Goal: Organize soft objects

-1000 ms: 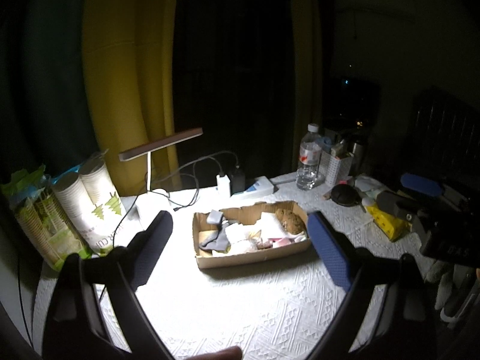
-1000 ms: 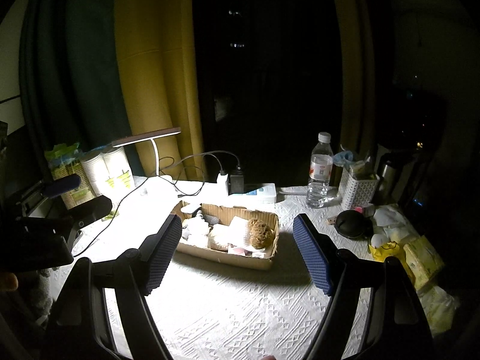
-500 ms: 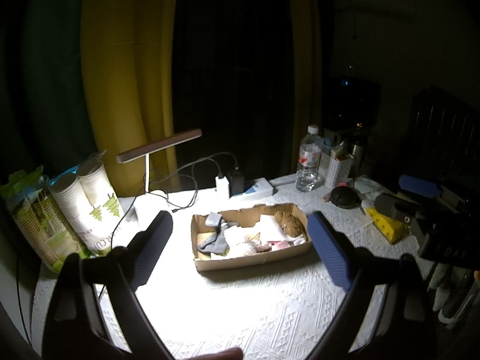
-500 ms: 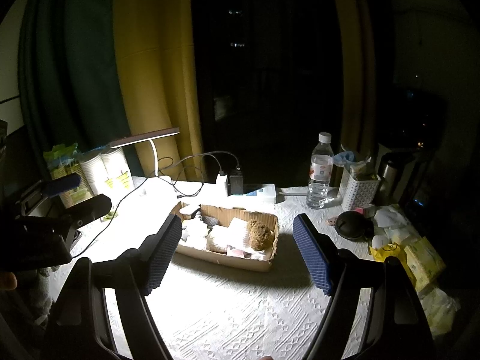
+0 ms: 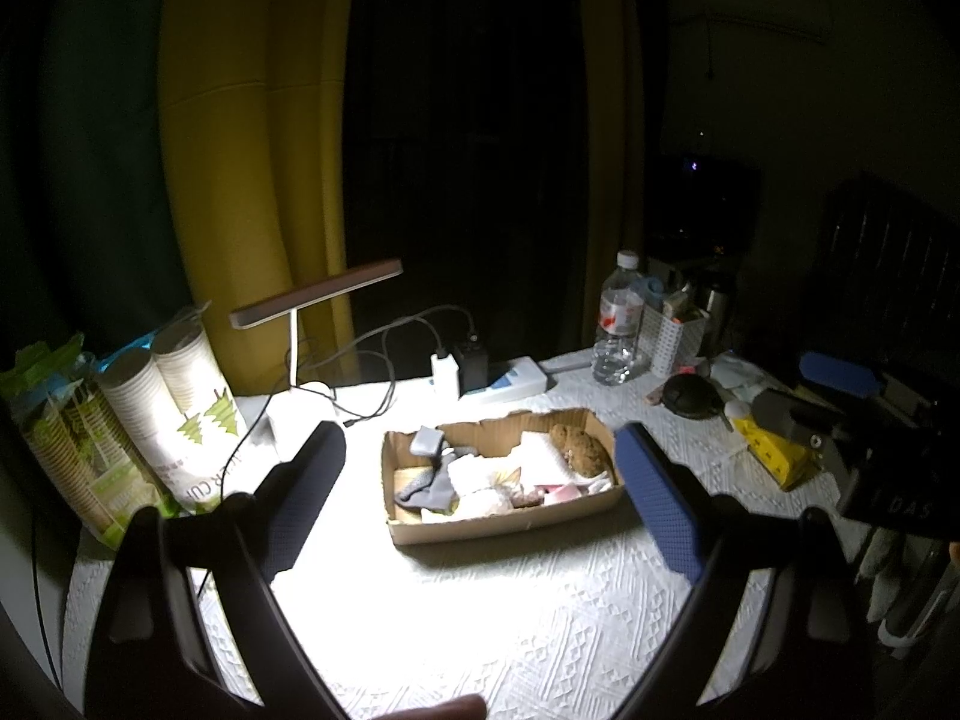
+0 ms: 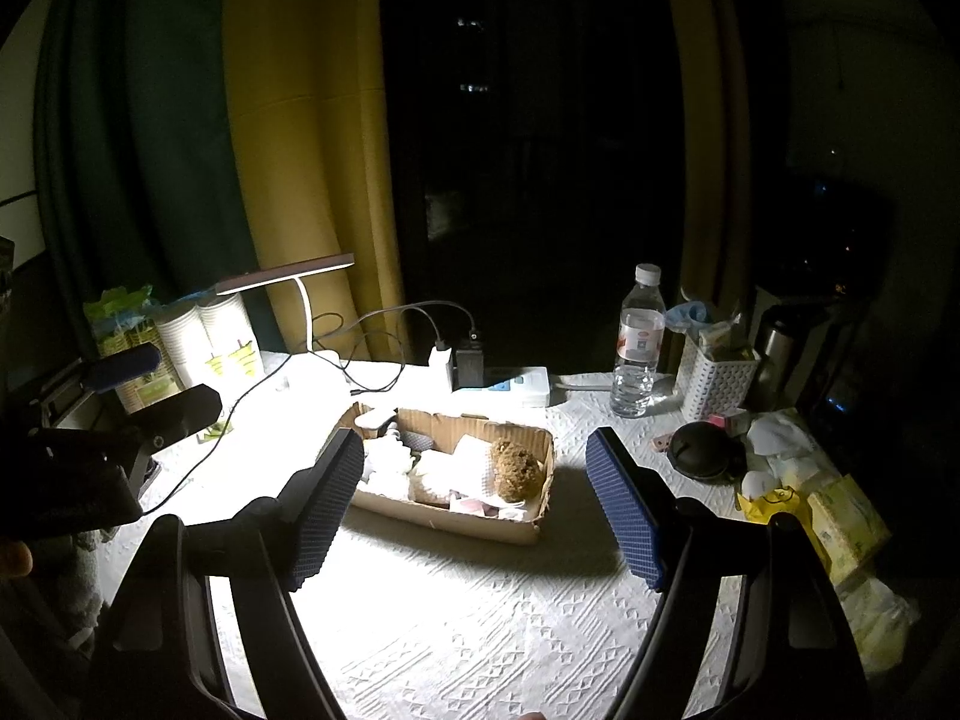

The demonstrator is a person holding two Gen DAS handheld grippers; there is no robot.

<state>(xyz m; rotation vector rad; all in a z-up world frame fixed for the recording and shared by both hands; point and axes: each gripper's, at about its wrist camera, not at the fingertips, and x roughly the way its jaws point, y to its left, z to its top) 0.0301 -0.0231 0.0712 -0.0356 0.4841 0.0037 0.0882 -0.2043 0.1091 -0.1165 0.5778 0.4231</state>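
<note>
Soft objects — a brown fuzzy ball (image 5: 585,449), a grey sock (image 5: 427,483) and several white cloths (image 5: 480,474) — lie heaped in a shallow cardboard box (image 5: 510,525) at the middle of the table, under the lamp (image 5: 316,293). All visible soft pieces are inside the box; none is seen on the tablecloth (image 5: 480,612) around it.

The left gripper (image 5: 480,480) hangs above and short of the box, fingers wide apart and holding nothing. The right gripper (image 6: 474,492) is likewise held back from the box, fingers spread and empty. Neither touches the box or its contents.

Risks noted:
- The pieces overlap closely. A pinch on one cloth is likely to catch its neighbour and drag both out.
- The box is light and has a torn back wall. A snagged item could lift or slide it across the cloth.
- The lamp glare washes out the white cloths, and the table edges are dark, so edges and depth are hard to judge; a closing grip may miss or take only a loose fold, which could slip.
- A charger cable (image 5: 384,378) and power strip (image 5: 516,381) lie just behind the box, and a water bottle (image 6: 639,354) stands to the right; an overreach could hook the cable or tip the bottle.
- Both grippers face the same box and could collide if they go in together.
</note>
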